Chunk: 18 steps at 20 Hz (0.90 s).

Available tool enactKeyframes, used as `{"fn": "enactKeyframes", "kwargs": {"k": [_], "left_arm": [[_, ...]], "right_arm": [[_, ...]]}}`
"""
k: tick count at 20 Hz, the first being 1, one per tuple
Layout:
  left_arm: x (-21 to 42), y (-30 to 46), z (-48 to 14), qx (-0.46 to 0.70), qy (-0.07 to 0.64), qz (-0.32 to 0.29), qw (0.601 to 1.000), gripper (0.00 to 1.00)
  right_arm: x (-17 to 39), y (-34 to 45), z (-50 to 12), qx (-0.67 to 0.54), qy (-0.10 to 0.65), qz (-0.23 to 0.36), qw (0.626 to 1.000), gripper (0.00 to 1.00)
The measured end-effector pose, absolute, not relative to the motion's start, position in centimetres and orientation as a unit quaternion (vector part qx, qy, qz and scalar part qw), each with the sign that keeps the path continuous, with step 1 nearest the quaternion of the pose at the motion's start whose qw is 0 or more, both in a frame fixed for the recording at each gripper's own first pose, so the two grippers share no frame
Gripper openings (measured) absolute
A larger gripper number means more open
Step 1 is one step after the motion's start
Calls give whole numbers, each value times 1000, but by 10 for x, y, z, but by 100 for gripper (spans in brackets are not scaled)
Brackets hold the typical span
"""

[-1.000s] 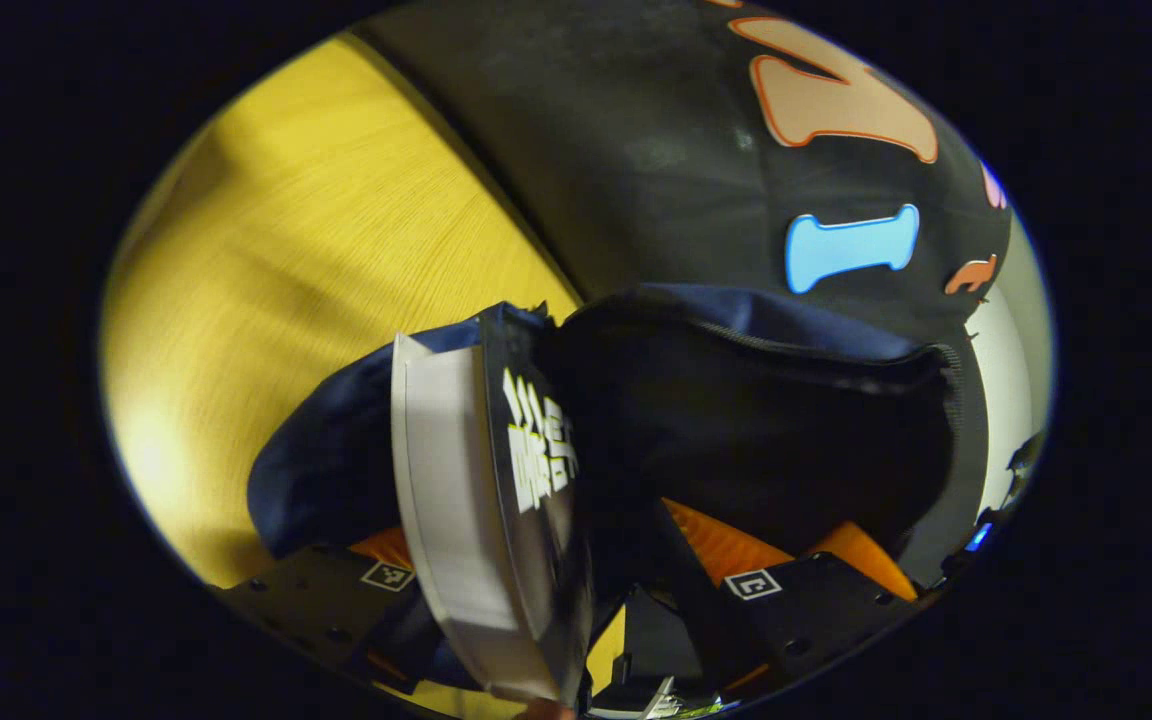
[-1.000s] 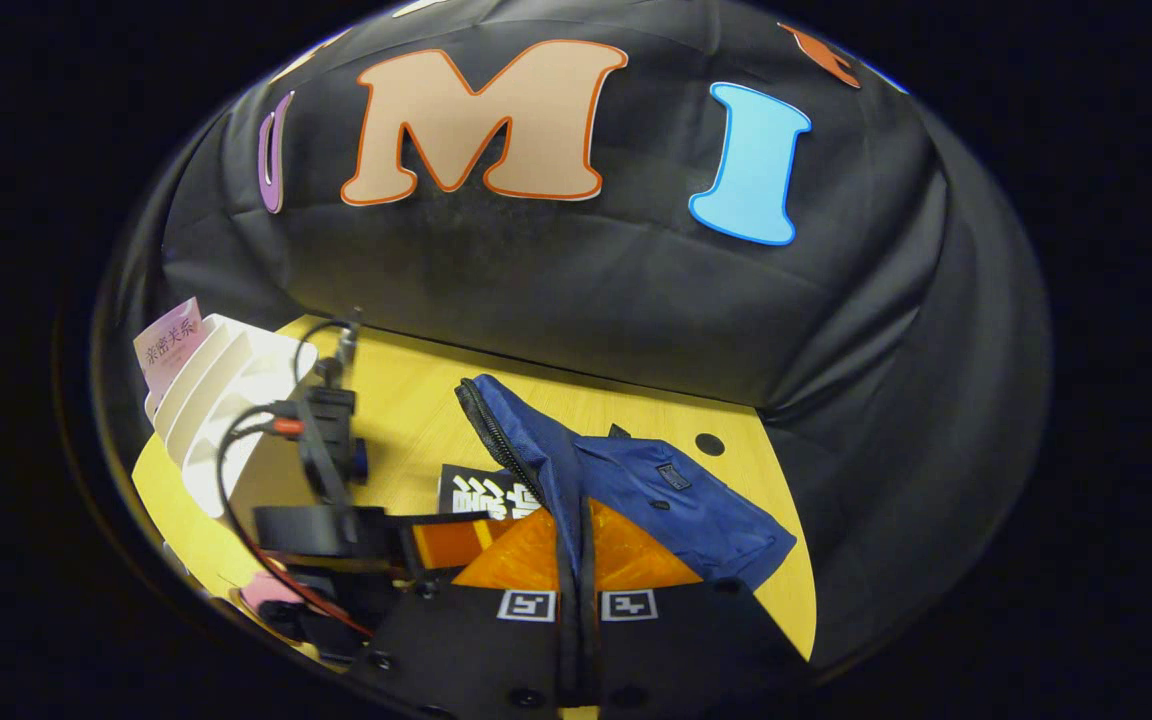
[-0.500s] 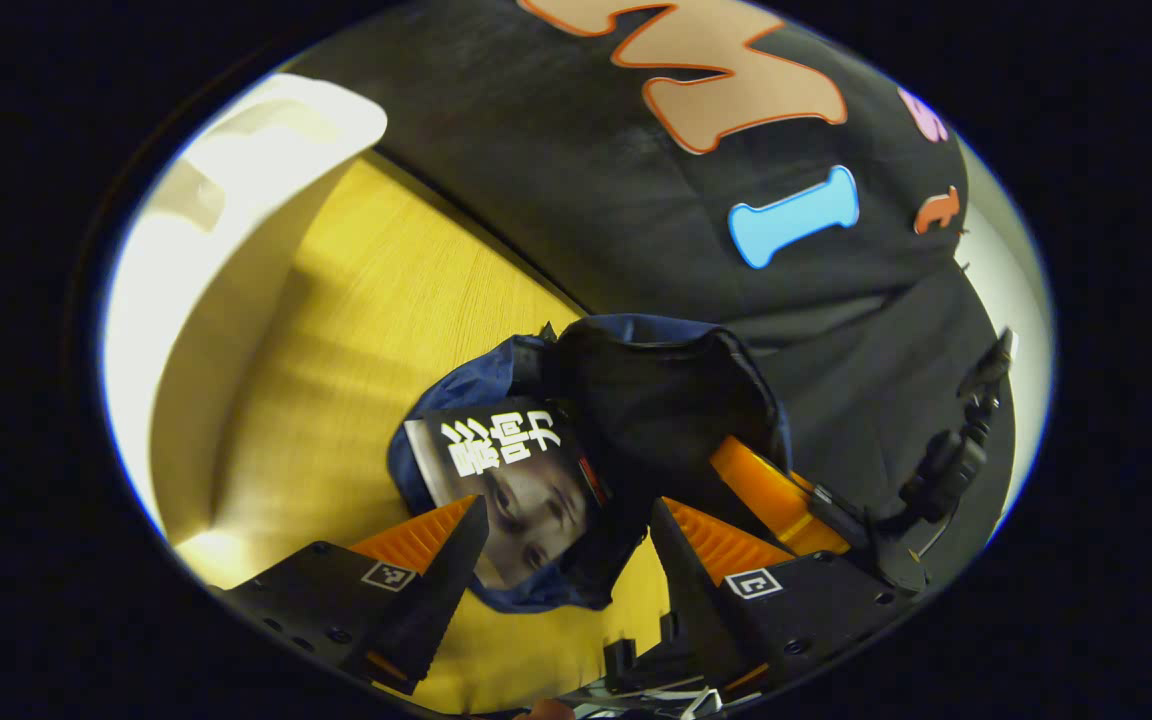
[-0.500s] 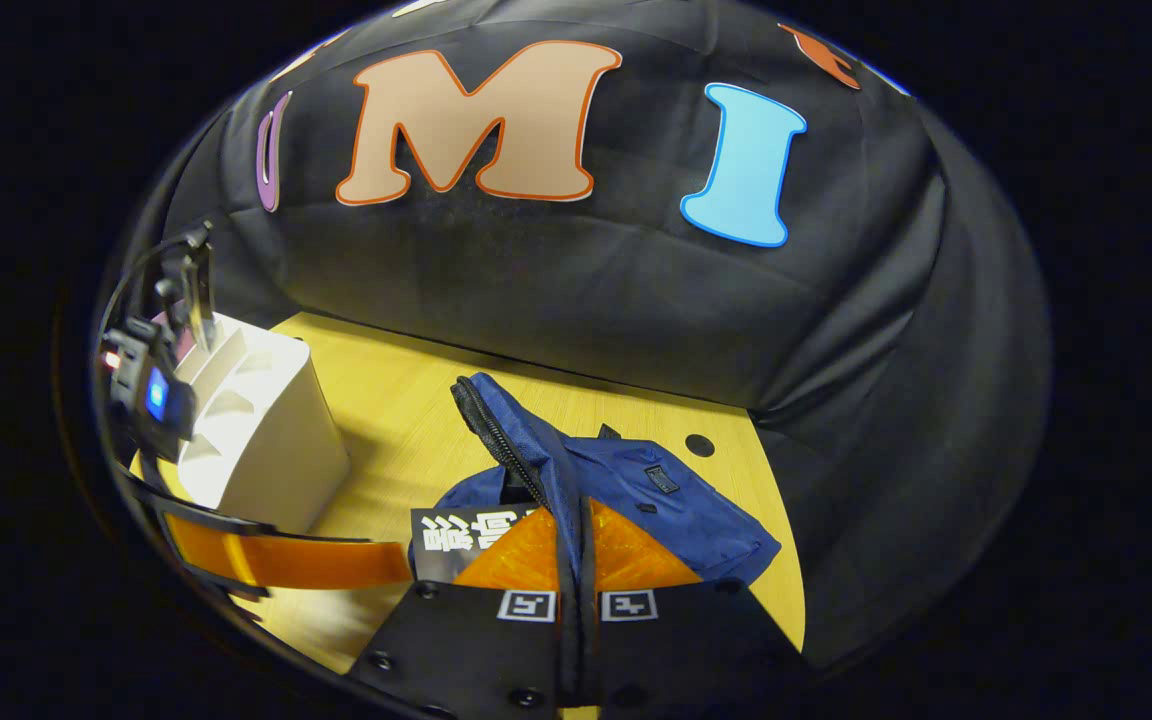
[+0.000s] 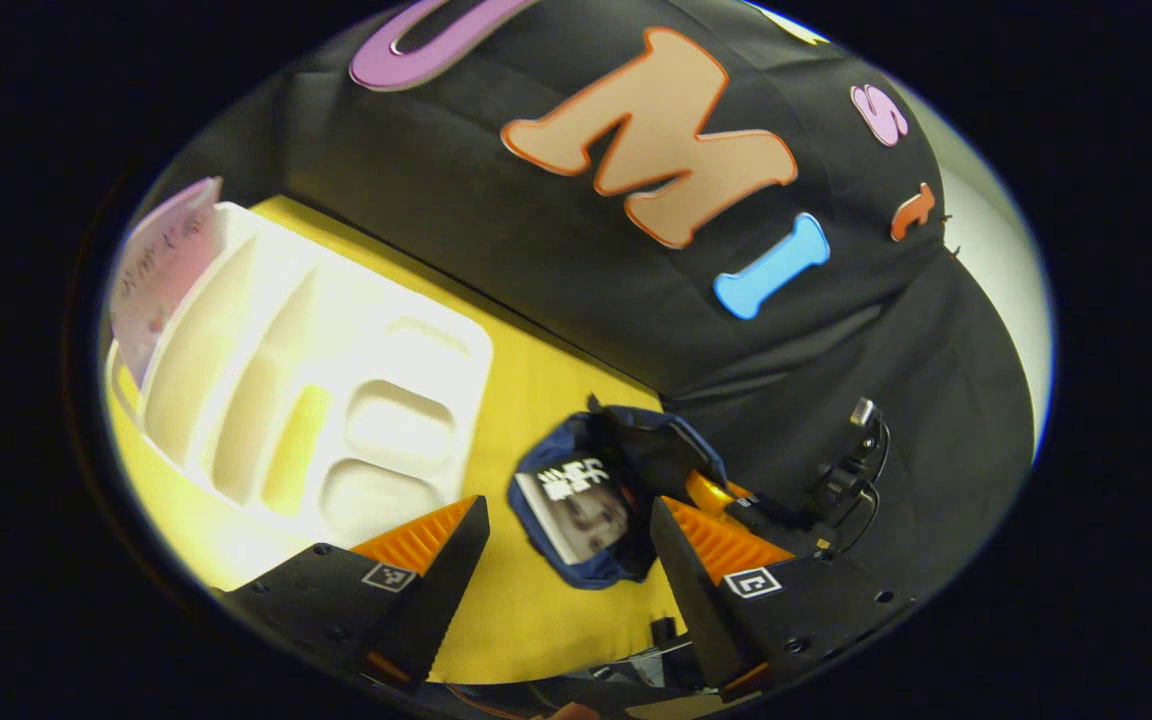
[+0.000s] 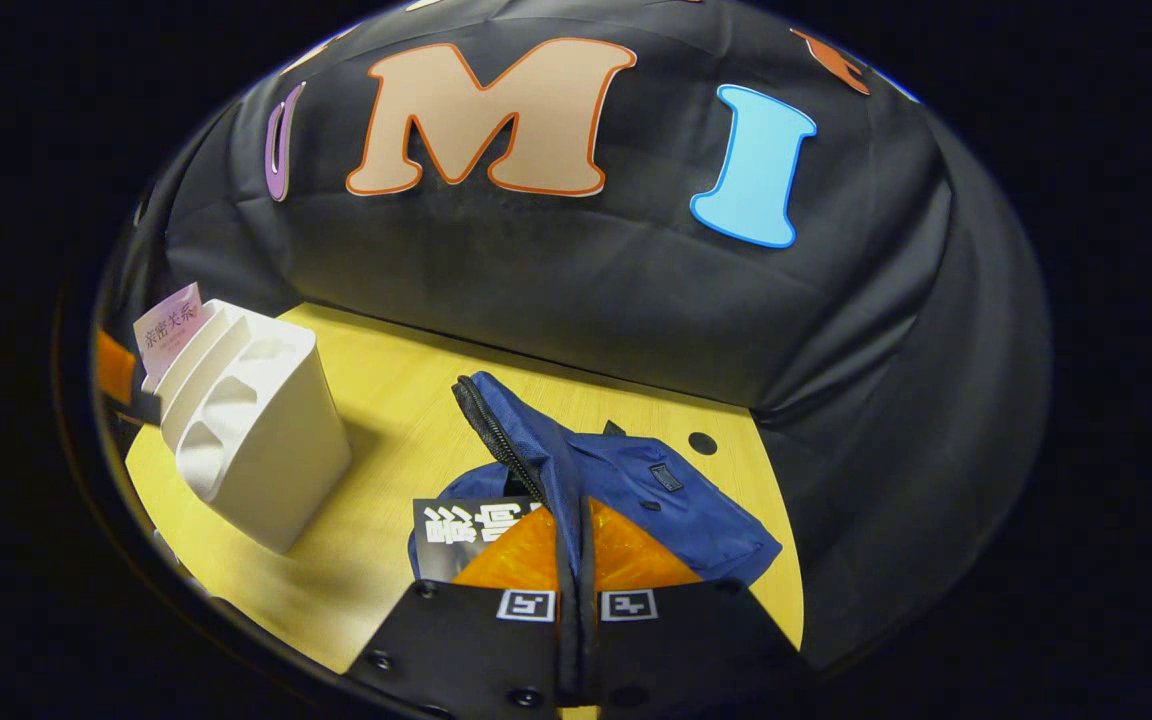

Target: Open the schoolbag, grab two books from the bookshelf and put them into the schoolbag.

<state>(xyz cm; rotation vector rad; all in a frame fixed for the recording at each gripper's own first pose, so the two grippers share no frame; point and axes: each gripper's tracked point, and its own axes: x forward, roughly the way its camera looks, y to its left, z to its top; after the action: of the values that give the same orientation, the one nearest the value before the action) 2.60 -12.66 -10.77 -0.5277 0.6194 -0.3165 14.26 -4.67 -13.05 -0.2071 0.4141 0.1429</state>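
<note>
The right gripper [image 6: 576,600] is clamped on the zipped rim of the blue schoolbag [image 6: 636,490], holding it open near the table's right edge. One book [image 6: 471,525] sits half in the mouth — the left gripper [image 5: 566,560] hangs above, fingers spread and empty. A pink book [image 5: 161,270] remains in the white bookshelf [image 5: 306,400], far left — likely next.

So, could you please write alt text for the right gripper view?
The right gripper is shut on the open edge of a blue schoolbag lying on a yellow table. A black book sticks out of the bag, and a white bookshelf stands at left holding a pink book.
</note>
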Motion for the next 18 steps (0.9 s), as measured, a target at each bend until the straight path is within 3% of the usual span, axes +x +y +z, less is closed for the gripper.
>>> {"fn": "enactKeyframes", "kwargs": {"k": [4,11,16,18], "left_arm": [[16,-21,-93,-175,317,-83,928,95],[25,116,-73,-29,397,3,917,95],[58,164,-82,71,460,6,885,92],[78,171,-98,85,478,1,874,94]], "right_arm": [[142,-45,-137,-98,212,72,970,2],[143,-43,-142,-97,216,59,970,3],[143,-42,-144,-88,224,39,970,1],[142,-42,-146,-91,225,32,970,3]]}}
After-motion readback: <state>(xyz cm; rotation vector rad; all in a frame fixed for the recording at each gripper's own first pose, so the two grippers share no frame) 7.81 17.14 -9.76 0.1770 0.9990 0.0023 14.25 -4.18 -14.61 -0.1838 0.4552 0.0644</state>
